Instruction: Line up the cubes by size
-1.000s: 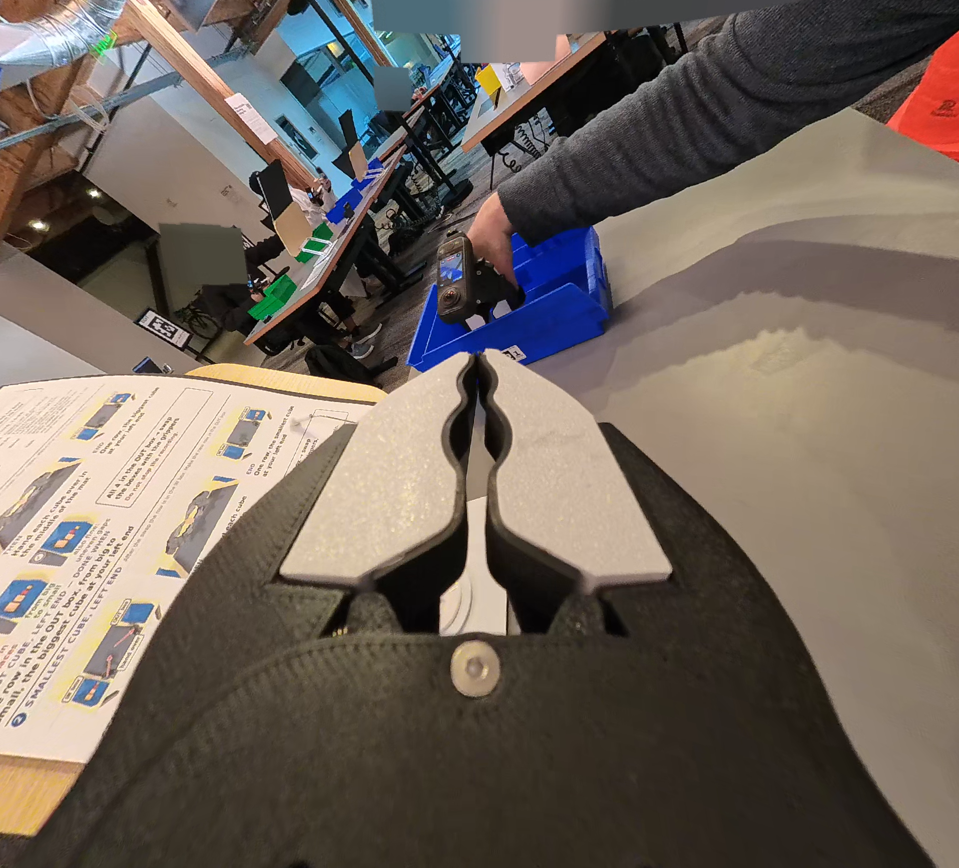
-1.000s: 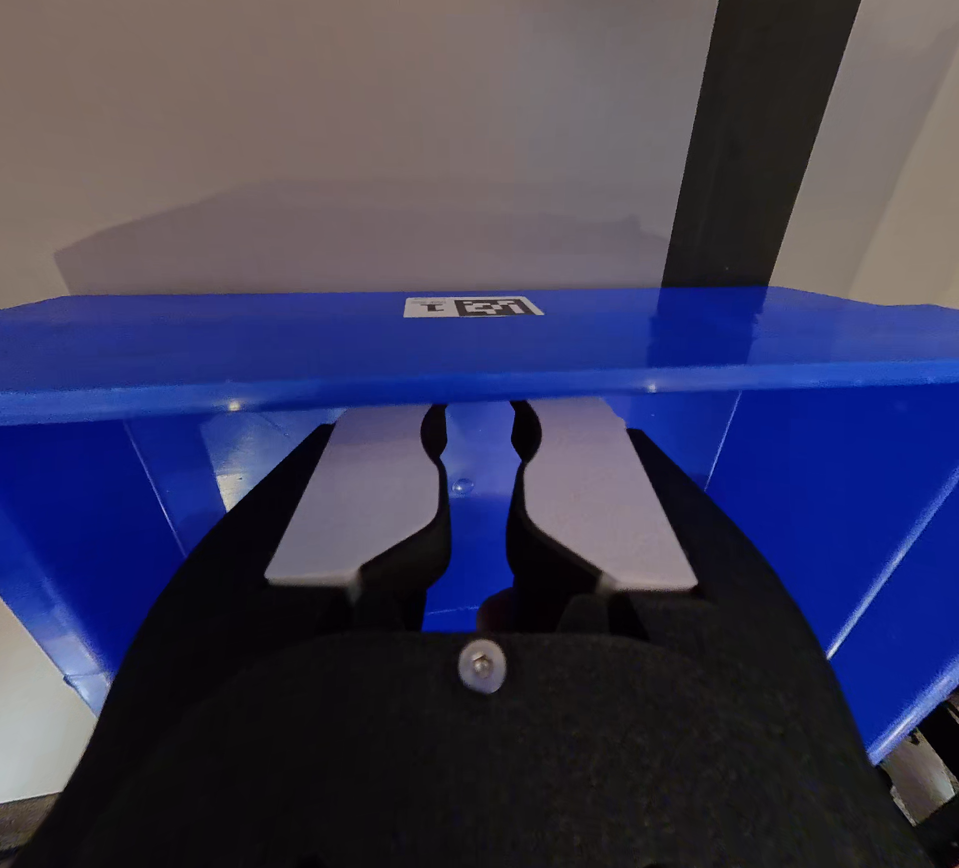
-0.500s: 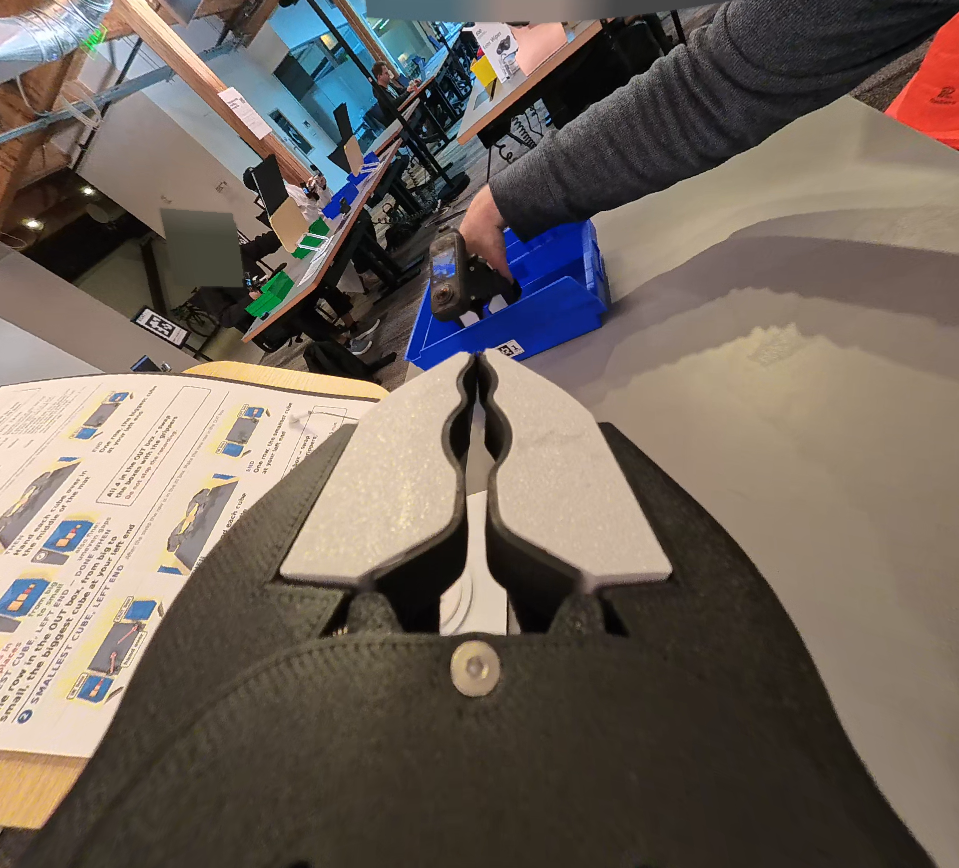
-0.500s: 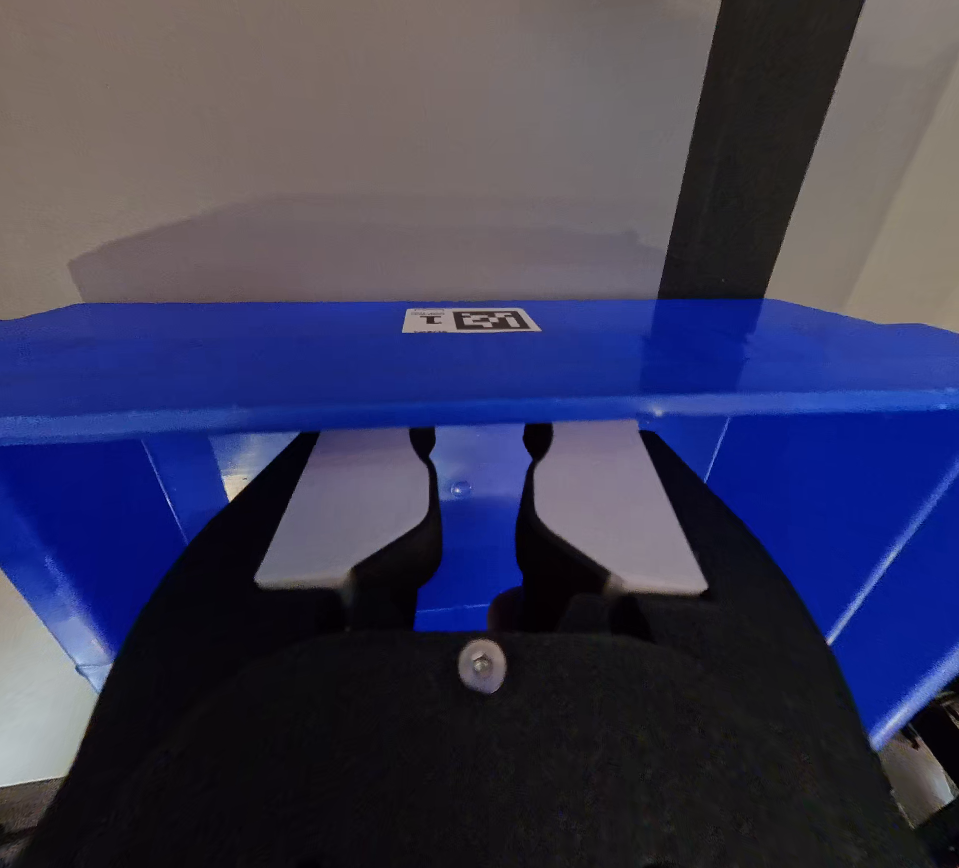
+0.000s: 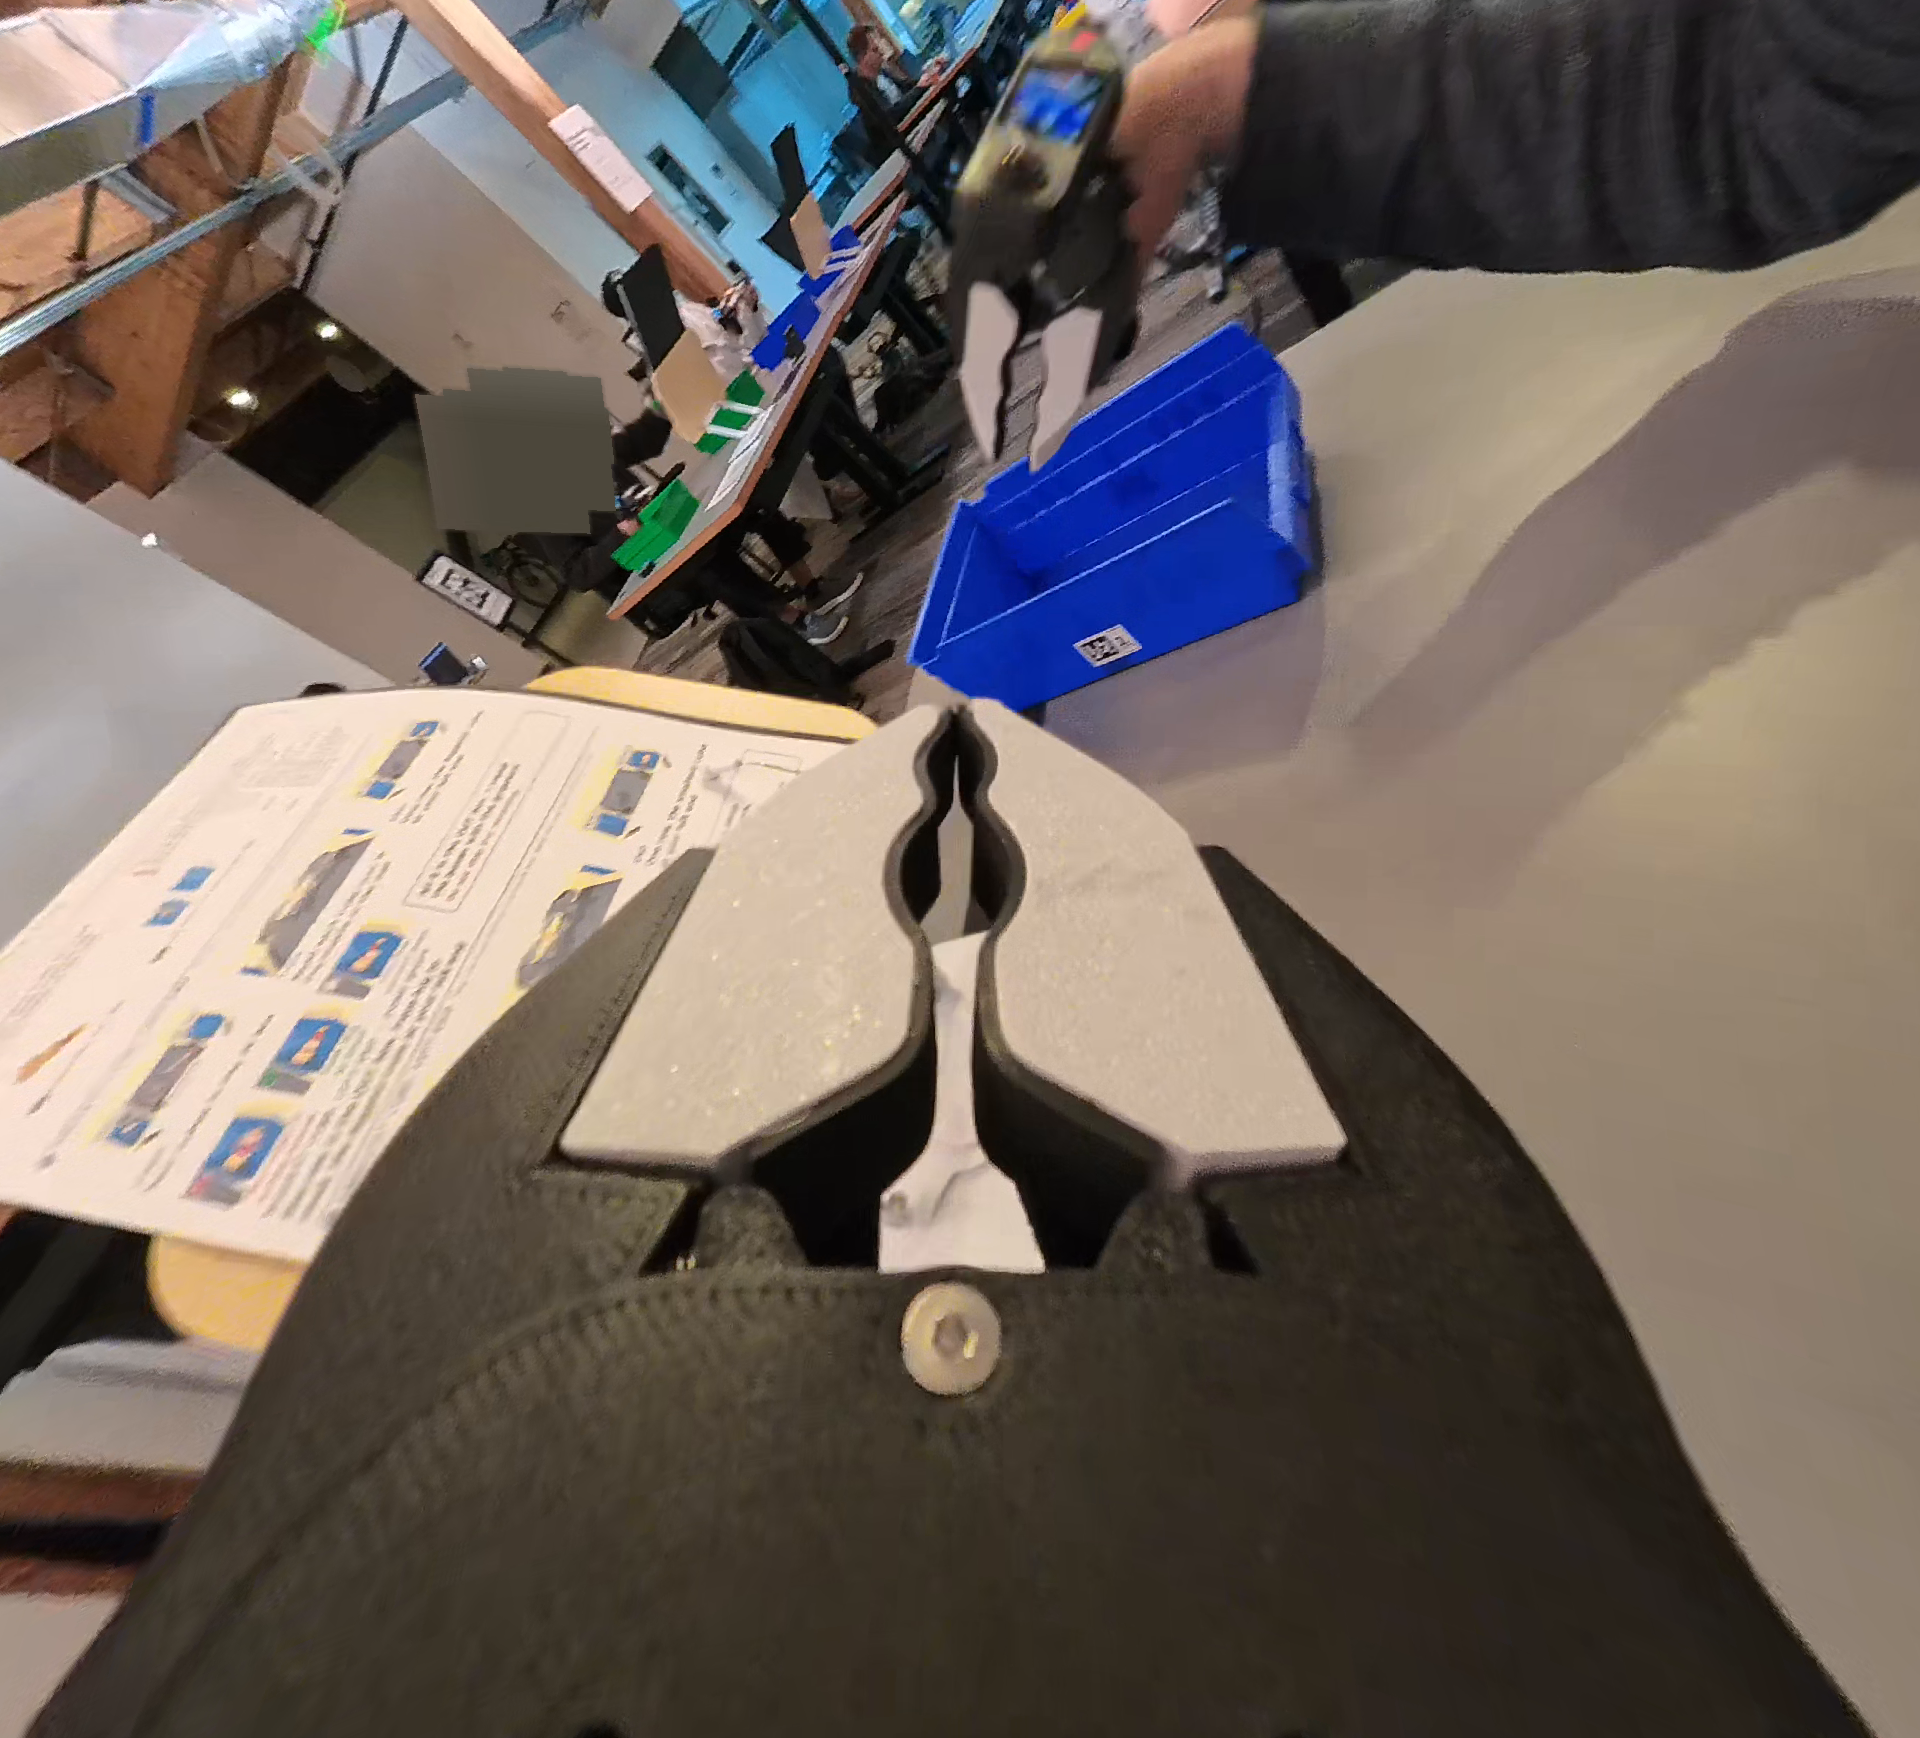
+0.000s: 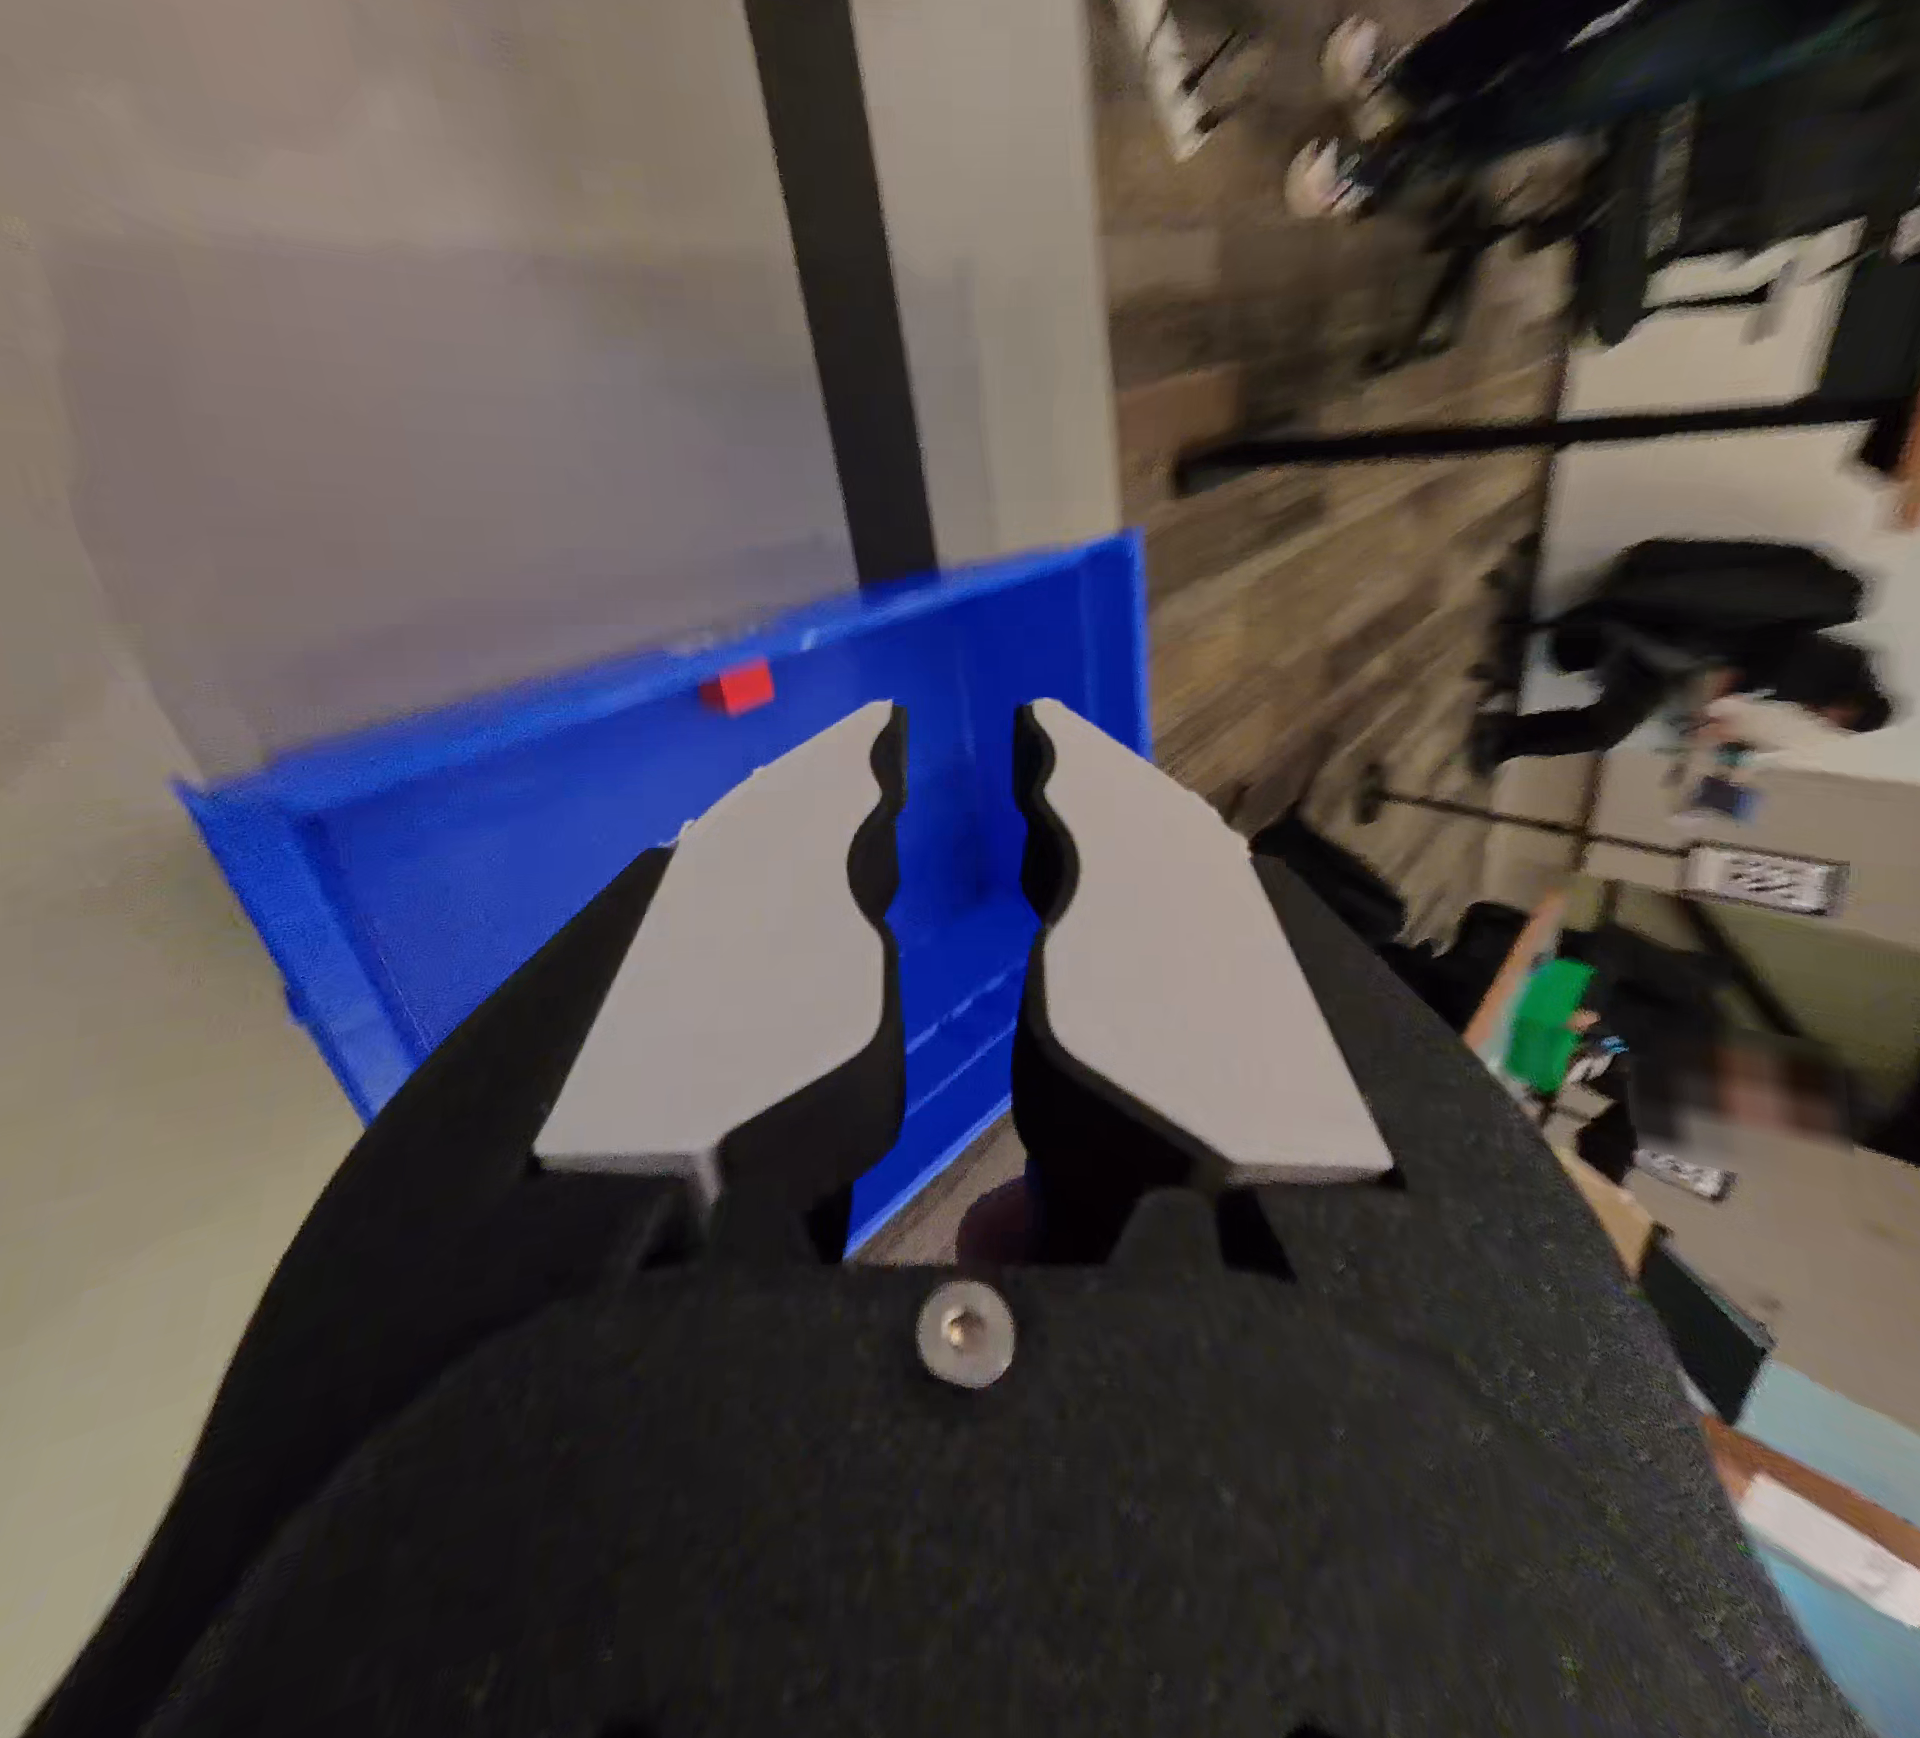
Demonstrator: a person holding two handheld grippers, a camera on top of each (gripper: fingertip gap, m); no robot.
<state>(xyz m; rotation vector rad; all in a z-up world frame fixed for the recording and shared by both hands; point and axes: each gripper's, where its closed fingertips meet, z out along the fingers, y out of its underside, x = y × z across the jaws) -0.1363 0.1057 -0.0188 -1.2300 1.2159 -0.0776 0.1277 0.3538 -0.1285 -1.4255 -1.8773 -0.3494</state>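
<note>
A small red cube (image 6: 737, 687) is seen in the right wrist view, lying in the blue bin (image 6: 582, 857) against its far wall. From the right gripper (image 6: 961, 714) the cube lies at about eleven o'clock, beyond the left fingertip and well clear of it; it is not between the jaws. The jaws of the right gripper are held apart, with only the blue interior of the bin visible in the gap, and nothing is gripped. In the left wrist view the same gripper (image 5: 1023, 431) is seen raised above the bin (image 5: 1122, 587), carried by a hand (image 5: 1174, 130) in a grey sleeve (image 5: 1558, 109), though it is blurred there. The left gripper (image 5: 958, 720) is seen with its jaws clenched tip to tip and nothing between them. It is held over the grey table (image 5: 1558, 961), with the bin at about one o'clock and well apart from it. A printed instruction sheet (image 5: 312, 940) lies at about nine to ten o'clock of the left gripper, on a yellow board (image 5: 717, 701). No cube can be made out in the left wrist view.
</note>
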